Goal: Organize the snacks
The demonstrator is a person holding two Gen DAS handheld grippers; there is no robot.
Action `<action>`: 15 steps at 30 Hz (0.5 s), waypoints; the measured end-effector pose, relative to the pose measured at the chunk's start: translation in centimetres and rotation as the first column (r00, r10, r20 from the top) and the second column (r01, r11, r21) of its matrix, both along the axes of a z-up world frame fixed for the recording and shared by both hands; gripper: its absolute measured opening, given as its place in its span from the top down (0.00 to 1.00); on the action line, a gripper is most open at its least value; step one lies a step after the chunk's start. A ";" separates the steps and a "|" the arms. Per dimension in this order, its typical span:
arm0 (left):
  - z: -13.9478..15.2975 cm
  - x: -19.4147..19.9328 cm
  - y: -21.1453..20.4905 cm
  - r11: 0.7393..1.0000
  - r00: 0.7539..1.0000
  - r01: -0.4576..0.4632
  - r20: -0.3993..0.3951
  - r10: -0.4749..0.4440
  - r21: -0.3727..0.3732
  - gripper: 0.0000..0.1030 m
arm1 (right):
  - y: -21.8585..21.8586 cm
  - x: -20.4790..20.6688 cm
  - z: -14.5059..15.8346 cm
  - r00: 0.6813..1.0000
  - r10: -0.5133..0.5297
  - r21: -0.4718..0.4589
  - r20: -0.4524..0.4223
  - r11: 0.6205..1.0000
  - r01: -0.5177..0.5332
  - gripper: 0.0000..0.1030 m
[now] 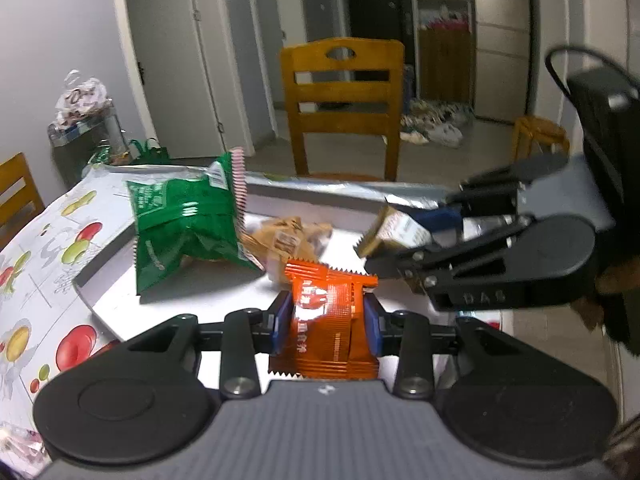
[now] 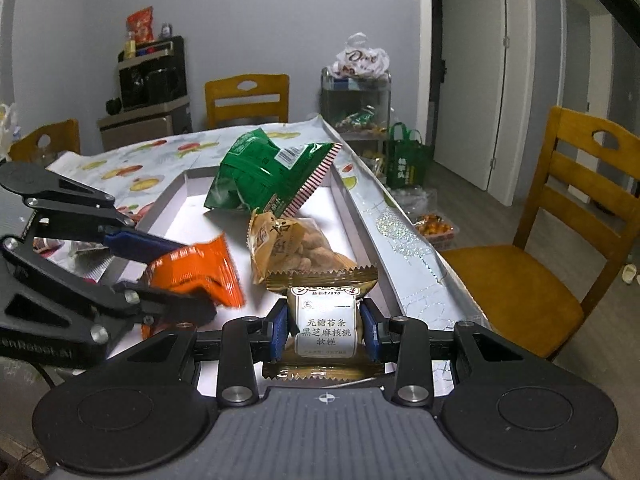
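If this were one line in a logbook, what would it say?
left tool: holds orange packet | right tool: holds gold packet | both over white tray

Both my wrist views are dim overall, with a cool grey cast on the walls. The brightest zone is the white tray floor (image 2: 192,216), which nearly washes out in the left view. The green snack bag (image 1: 188,220) drops a soft, dark shadow onto that floor, so light arrives from above. Glare streaks the orange packet (image 1: 328,320) between my left fingers. Motion blur smears my right gripper (image 1: 396,236) in the left view and my left gripper (image 2: 192,276) in the right view. The label of the tan packet (image 2: 324,332) stays sharp. Door frames bow at the edges; the corners vignette to black.
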State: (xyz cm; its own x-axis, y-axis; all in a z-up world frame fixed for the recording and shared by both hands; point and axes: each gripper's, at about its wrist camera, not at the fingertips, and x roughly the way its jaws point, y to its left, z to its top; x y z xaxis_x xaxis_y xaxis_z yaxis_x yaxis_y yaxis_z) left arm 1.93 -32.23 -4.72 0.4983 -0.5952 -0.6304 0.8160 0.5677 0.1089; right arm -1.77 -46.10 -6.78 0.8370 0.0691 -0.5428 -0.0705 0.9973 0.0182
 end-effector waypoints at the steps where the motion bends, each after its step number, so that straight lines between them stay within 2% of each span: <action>1: -0.2 0.1 -0.1 1.000 1.000 0.009 -0.003 -0.009 0.015 0.66 | 0.1 0.0 0.0 1.000 0.006 -0.002 -0.003 1.000 -0.006 0.62; 10: -1.3 0.3 -0.9 0.996 0.999 0.041 0.001 -0.041 0.077 0.66 | 0.5 0.1 0.1 1.000 0.018 -0.025 -0.024 1.000 -0.018 0.62; 15: -1.0 -0.3 -0.8 0.994 0.997 0.071 0.009 -0.072 0.080 0.66 | 0.6 0.3 0.2 0.999 0.022 -0.030 -0.032 0.999 -0.023 0.62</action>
State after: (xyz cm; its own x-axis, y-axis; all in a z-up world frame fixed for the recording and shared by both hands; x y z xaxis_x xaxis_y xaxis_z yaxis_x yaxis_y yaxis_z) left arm 1.64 -32.98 -5.76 0.4641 -0.5775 -0.6716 0.8524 0.4974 0.1613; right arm -1.48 -45.48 -6.59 0.8180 0.0709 -0.5709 -0.0929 0.9956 -0.0094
